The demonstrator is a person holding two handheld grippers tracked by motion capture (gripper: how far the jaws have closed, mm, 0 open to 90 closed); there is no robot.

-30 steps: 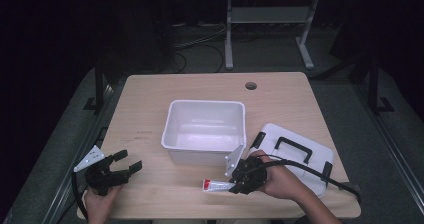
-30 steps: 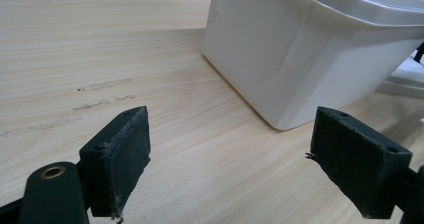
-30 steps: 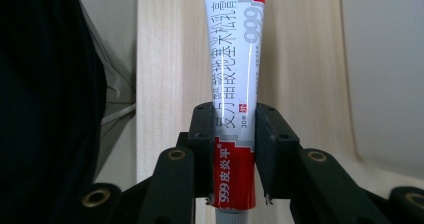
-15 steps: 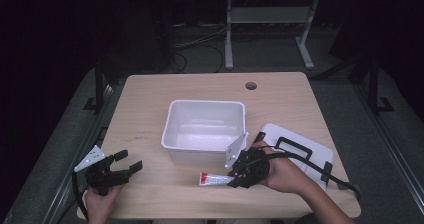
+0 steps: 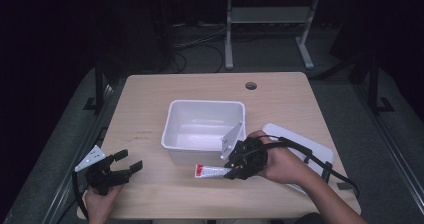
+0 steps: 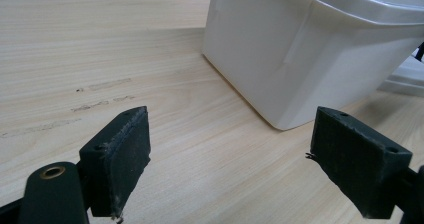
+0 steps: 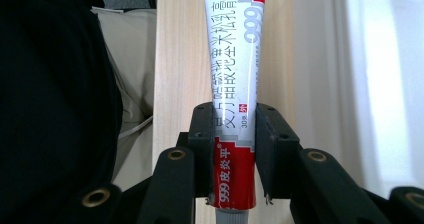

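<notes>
A red-and-white ointment tube is held just in front of the white plastic bin. My right gripper is shut on the tube near its capped end, both pads pressed to its sides. At the table's front left corner my left gripper is open, its jaws wide apart with nothing between them and pointed toward the bin.
A white lid with a black handle lies right of the bin, partly under the person's right hand. A round cable hole sits near the table's far edge. Bare wood stretches left of the bin.
The right gripper with the tube has shifted slightly left and toward the bin's front wall. The left gripper has stayed in place.
</notes>
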